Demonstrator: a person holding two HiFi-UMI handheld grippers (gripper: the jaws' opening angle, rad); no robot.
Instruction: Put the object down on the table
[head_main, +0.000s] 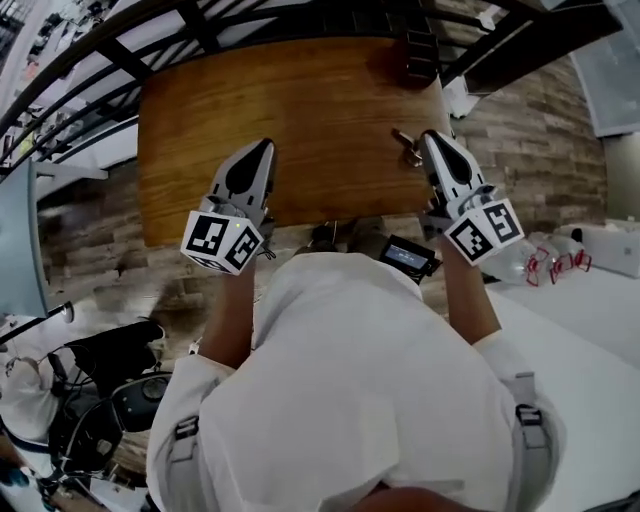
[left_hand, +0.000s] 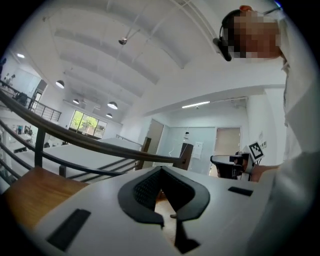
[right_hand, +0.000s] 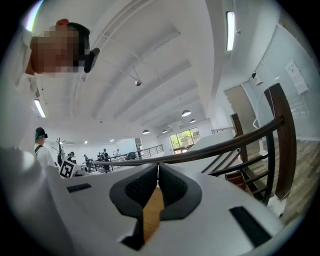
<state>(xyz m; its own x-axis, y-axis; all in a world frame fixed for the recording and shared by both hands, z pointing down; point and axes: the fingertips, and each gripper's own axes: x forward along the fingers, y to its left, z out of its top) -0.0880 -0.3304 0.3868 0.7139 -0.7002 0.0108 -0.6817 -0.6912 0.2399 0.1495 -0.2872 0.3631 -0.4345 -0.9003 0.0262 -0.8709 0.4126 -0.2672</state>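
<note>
A small dull metal object (head_main: 406, 148) lies on the wooden table (head_main: 300, 110) near its right edge. My right gripper (head_main: 428, 136) points at the table just to the right of it, apart from it or barely touching. In the right gripper view its jaws (right_hand: 158, 166) are shut with nothing between them. My left gripper (head_main: 266, 146) hovers over the table's near middle, and its jaws (left_hand: 161, 168) are shut and empty too. Both gripper views look out over the room, with only a strip of wood showing under the jaws.
A dark ribbed thing (head_main: 420, 62) stands at the table's far right corner. Dark railings (head_main: 100, 60) run behind and to the left of the table. A white surface (head_main: 590, 340) with plastic bottles (head_main: 545, 262) lies to the right, and a black chair (head_main: 110, 350) at lower left.
</note>
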